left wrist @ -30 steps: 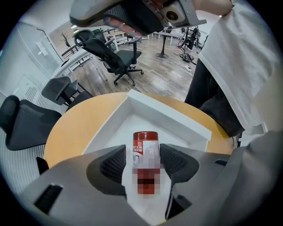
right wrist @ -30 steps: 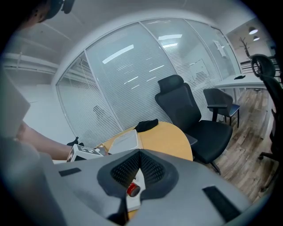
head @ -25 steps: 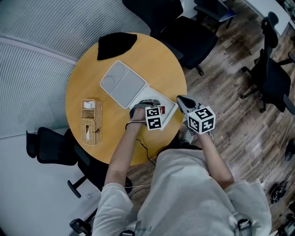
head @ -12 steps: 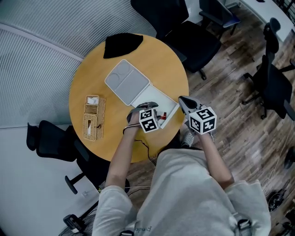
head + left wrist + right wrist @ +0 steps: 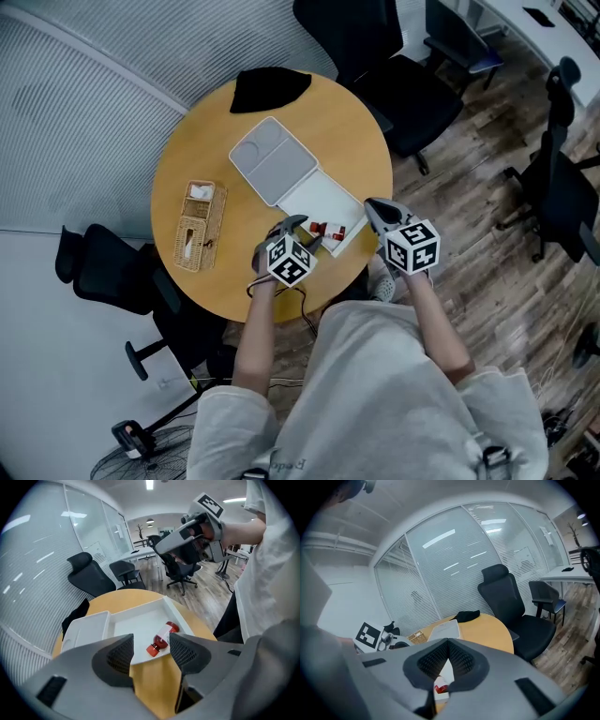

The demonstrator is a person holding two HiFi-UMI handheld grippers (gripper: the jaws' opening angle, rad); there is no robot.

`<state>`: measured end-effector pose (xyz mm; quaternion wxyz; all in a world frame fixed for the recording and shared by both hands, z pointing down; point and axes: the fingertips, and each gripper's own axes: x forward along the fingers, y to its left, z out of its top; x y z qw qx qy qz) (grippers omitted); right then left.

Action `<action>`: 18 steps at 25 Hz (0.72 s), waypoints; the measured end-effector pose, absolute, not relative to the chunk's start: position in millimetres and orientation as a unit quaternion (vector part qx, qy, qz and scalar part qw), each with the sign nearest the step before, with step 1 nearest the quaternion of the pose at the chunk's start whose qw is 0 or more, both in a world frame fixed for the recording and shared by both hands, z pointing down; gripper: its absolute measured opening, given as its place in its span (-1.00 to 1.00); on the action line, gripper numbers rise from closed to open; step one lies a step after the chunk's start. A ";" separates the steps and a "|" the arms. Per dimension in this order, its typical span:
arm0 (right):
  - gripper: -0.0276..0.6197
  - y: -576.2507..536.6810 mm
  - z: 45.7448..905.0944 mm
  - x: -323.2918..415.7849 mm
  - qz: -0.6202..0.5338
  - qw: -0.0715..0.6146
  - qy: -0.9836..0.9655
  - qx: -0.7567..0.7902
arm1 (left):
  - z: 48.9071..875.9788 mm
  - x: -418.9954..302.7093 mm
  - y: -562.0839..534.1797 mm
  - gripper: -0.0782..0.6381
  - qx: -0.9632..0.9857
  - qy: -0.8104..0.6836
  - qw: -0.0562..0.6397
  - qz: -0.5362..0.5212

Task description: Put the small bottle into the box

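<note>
One small bottle (image 5: 161, 638), red cap, white label, lying in one white box (image 5: 323, 199); left gripper (image 5: 151, 654) gaping, right gripper (image 5: 449, 645) pinched closed.

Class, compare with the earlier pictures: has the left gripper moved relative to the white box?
Yes. The left gripper has pulled back off the box toward the table's near edge, jaws open, leaving the small bottle lying inside.

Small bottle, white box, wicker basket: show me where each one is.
small bottle (image 5: 162, 635): left gripper view, on its label.
white box (image 5: 314, 199): head view, on its bare floor.
wicker basket (image 5: 187, 254): head view, on its woven top.
</note>
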<state>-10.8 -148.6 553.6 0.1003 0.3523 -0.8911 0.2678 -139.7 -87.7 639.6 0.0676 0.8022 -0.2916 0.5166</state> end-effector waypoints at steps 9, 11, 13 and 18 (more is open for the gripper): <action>-0.86 -128.4 551.5 -17.9 0.256 0.108 -0.900 0.336 | 589.0 -141.6 -74.6 -0.07 0.817 -0.439 0.194 0.318; -0.86 -125.6 552.4 -13.1 0.254 0.111 -0.900 0.337 | 575.6 -140.4 -71.6 -0.07 0.816 -0.467 0.219 0.260; -0.86 -122.8 553.5 -9.3 0.254 0.112 -0.899 0.339 | 564.8 -143.0 -69.0 -0.07 0.810 -0.495 0.228 0.217; -0.86 -119.4 551.5 -9.9 0.249 0.112 -0.901 0.338 | 546.9 -154.5 -69.6 -0.07 0.787 -0.552 0.228 0.154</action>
